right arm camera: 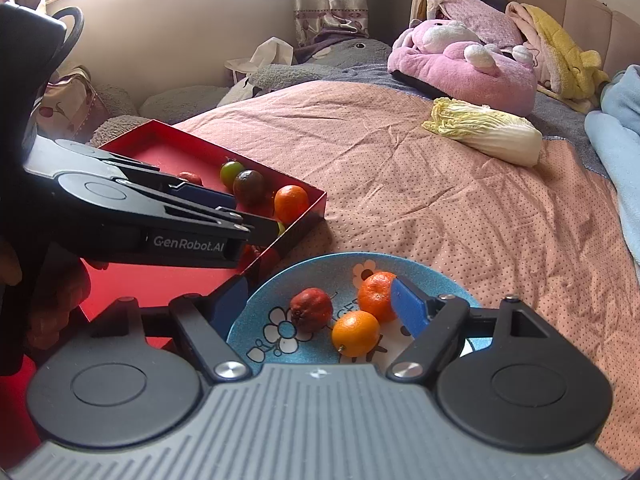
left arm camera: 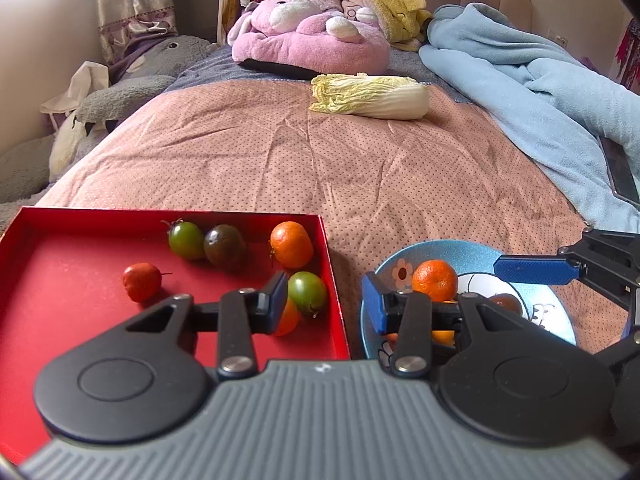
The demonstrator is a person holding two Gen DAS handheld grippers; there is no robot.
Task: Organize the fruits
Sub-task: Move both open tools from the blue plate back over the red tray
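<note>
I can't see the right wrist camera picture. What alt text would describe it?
A blue bowl on a pink bedspread holds two oranges and a dark red fruit, framed by the right gripper with open fingers. To the left, the left gripper reaches over a red tray of fruit.

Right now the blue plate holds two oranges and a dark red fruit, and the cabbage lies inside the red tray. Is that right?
Not quite. The cabbage lies on the pink bedspread, well beyond the red tray, as the right wrist view shows. The blue plate does hold two oranges and a dark red fruit.
</note>
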